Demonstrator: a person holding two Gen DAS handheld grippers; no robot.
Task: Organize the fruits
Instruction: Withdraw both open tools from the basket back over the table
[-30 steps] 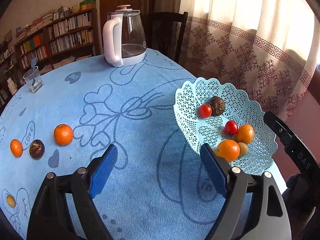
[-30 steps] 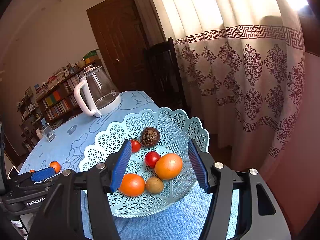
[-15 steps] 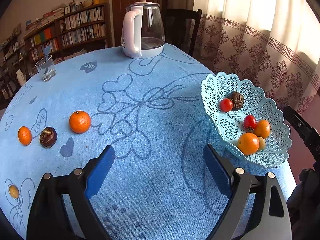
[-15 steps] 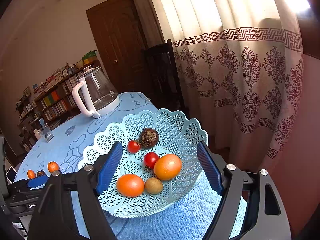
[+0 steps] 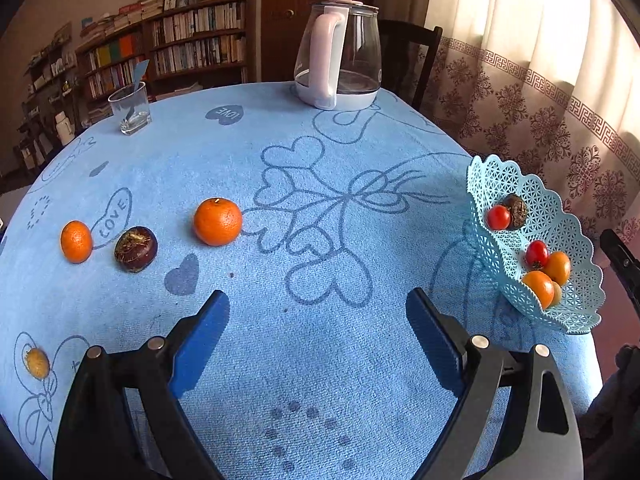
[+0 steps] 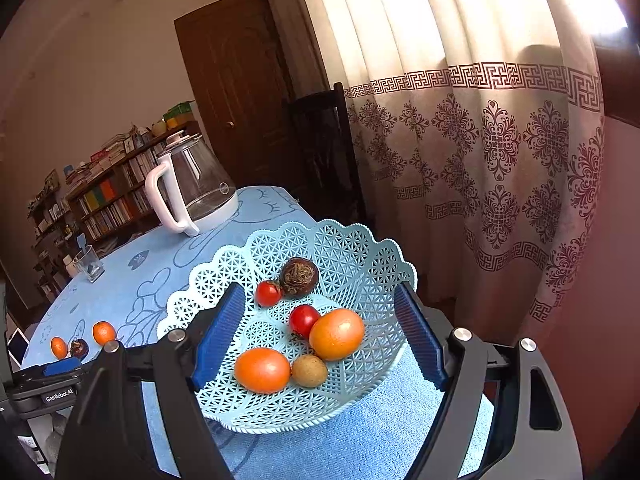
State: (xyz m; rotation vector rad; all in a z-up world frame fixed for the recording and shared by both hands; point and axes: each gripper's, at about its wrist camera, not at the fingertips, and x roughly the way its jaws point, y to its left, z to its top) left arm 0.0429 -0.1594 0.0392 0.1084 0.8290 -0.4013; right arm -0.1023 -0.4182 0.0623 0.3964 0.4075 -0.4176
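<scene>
Both grippers, left [image 5: 318, 344] and right [image 6: 320, 334], hold jaws open and empty; right hangs over the basket [image 6: 360, 248], its jaws having just opened.

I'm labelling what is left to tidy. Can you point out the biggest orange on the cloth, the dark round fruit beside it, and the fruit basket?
Biggest orange [image 5: 218, 221], left wrist view, middle of its peel.
Dark fruit [image 5: 135, 249], left wrist view, its centre.
Basket [image 6: 352, 244], right wrist view, far lattice wall.
</scene>
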